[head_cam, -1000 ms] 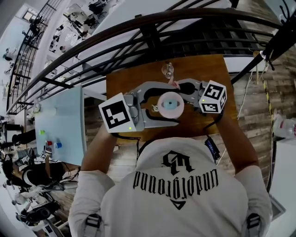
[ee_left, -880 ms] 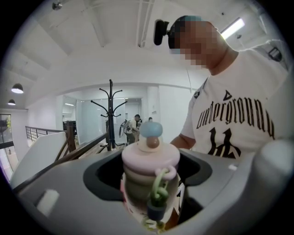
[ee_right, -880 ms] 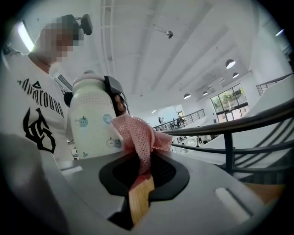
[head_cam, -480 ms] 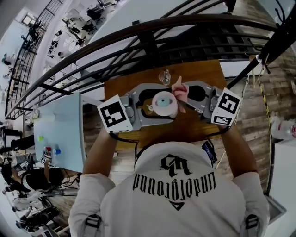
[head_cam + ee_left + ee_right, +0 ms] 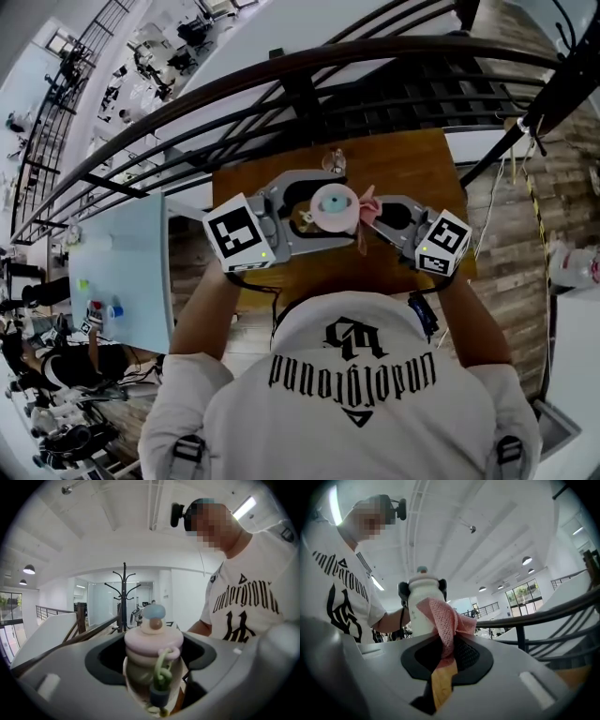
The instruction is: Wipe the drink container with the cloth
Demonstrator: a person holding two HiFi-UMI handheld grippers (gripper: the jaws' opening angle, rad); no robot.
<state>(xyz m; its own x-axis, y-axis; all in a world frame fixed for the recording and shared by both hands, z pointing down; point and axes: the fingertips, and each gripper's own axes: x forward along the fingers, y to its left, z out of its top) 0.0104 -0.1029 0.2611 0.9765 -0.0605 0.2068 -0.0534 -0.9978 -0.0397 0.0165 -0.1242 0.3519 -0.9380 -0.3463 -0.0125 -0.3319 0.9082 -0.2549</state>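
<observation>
I have the left gripper (image 5: 349,212) clamped on the drink bottle (image 5: 335,208), which sits upright at the centre of the head view, above the wooden table (image 5: 412,155). In the left gripper view, its pink lid and green loop strap (image 5: 161,667) face me between the jaws. My right gripper (image 5: 377,212) pinches the pink mesh cloth (image 5: 367,201). In the right gripper view, the cloth bunches up from the jaws and lies against the bottle's white side. A small clear glass (image 5: 335,162) stands just beyond, near the table's far edge.
</observation>
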